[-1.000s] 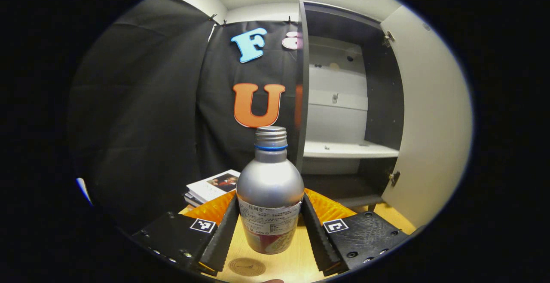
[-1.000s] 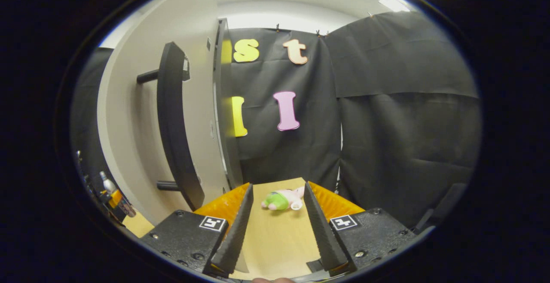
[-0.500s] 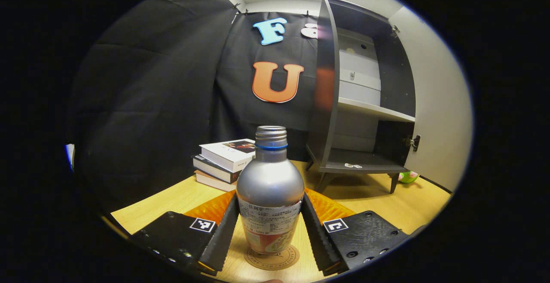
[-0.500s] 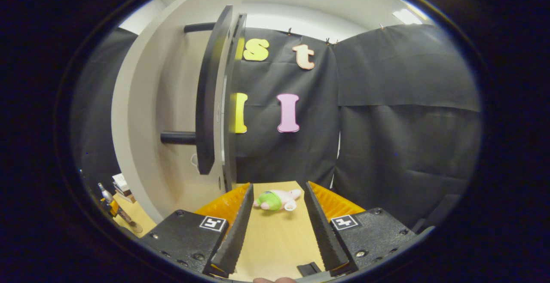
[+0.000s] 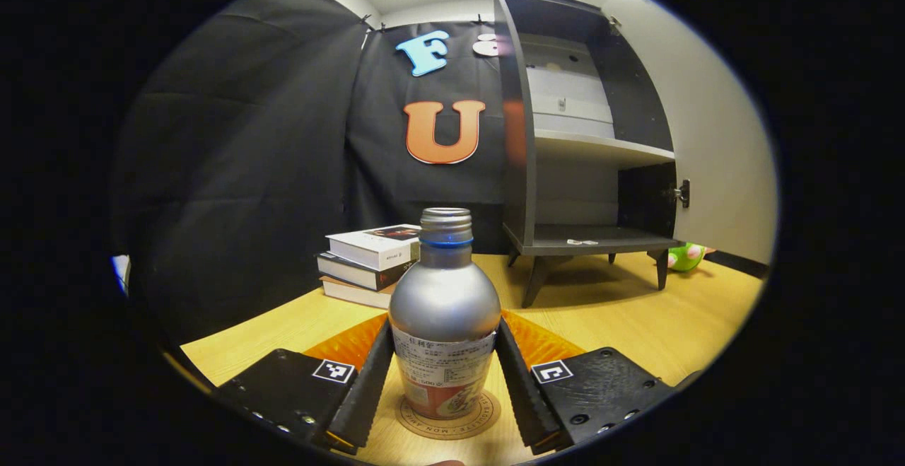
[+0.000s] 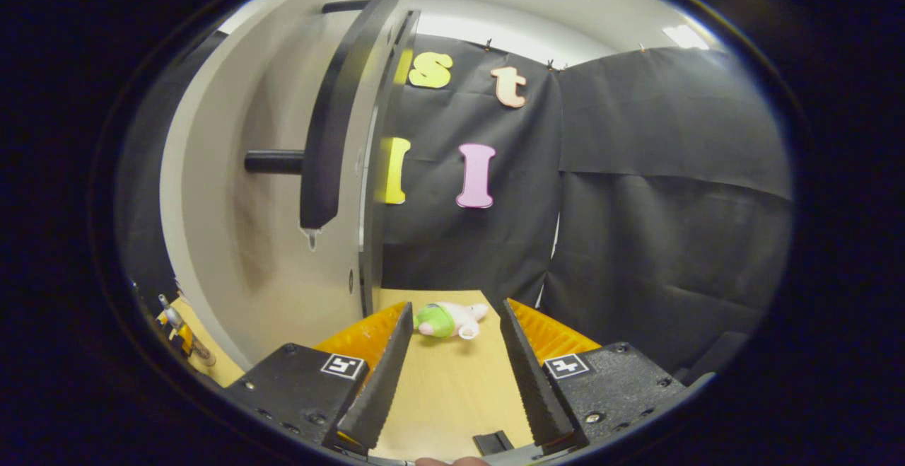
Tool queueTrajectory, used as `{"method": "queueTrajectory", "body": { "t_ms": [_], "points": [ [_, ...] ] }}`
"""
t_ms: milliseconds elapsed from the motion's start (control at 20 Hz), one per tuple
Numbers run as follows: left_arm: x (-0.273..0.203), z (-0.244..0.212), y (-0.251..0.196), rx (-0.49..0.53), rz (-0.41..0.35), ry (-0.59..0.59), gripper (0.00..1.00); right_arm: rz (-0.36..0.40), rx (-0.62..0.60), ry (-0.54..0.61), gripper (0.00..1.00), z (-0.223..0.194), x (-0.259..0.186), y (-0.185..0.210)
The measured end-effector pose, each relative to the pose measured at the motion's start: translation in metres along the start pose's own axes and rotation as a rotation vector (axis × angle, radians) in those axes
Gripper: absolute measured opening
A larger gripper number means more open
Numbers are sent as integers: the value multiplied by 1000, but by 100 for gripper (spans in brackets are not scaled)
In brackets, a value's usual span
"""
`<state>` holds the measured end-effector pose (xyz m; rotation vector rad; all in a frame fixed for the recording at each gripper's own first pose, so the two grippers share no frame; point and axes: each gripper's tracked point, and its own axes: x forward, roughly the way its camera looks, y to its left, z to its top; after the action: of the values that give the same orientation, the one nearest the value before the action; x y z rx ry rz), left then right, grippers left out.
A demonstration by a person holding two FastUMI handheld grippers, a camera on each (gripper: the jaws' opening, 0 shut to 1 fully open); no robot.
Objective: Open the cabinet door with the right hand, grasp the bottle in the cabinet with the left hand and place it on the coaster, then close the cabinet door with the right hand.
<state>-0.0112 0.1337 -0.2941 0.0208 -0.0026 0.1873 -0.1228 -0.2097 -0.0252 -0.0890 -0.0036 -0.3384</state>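
The left claw grips the silver bottle, standing on the coaster near the table edge. Release gently, withdraw straight back. The right claw gapes, empty.

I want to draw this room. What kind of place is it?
Probably a small recording booth set up like a home corner. Black cloth hangs as walls around a wooden table that holds a little cabinet, stacked books and a soft toy.

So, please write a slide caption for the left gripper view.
Left gripper holds the bottle over the coaster; cabinet open behind.
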Motion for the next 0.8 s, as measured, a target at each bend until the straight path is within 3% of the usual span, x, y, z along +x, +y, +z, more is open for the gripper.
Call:
{"method": "queueTrajectory", "body": {
  "t_ms": [300,500,800],
  "points": [
    [-4,-14,0,29,9,19,79,11,-31,-4,77,5,1,-1],
    [-15,10,0,62,15,-75,85,27,-58,20,78,-6,-2,2],
    [-22,41,-3,85,-21,-101,90,-2,-51,42,79,-10,-6,-10]
  ]
}}
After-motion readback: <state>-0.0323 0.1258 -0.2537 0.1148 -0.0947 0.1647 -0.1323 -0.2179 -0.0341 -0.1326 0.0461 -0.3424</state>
